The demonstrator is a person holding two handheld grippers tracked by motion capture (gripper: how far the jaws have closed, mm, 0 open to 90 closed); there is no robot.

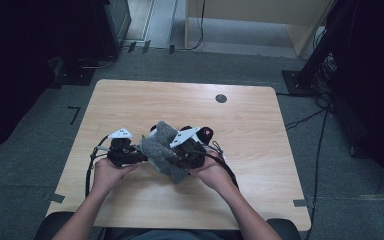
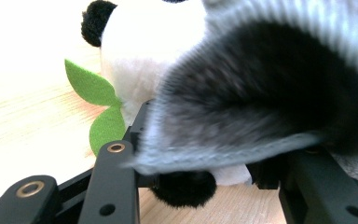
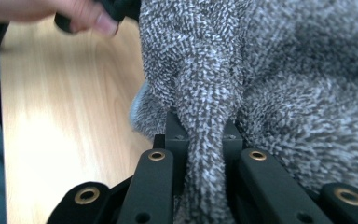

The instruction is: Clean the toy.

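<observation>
High view first: the pale rectangular wooden table [image 1: 260, 150] takes up the middle of the room, and everything in hand sits near its front edge, toward the person's side of it. On the table, roughly centred, lies the grey fuzzy knitted cloth [image 1: 162, 150], bunched up in a rumpled heap. Both grippers press in on that cloth from either side. The left gripper [image 1: 130, 156] sits at the cloth's left edge, held in the person's left hand [image 1: 107, 172]; the right gripper [image 1: 189, 156] sits at the cloth's right edge, in the right hand [image 1: 212, 172].

Under the cloth is a white and black plush panda toy [image 2: 144, 51], resting on the table, with a green felt leaf [image 2: 98, 105] at its side, seen close in the left gripper view. There the cloth [image 2: 261, 93] drapes across the left gripper [image 2: 205, 161]; its jaws stand fairly wide, and I cannot tell whether they pinch anything.

From the right gripper view, the right gripper [image 3: 204, 140] is clamped narrow on a twisted fold of the cloth [image 3: 307, 93], the fabric squeezed between both jaws.
</observation>
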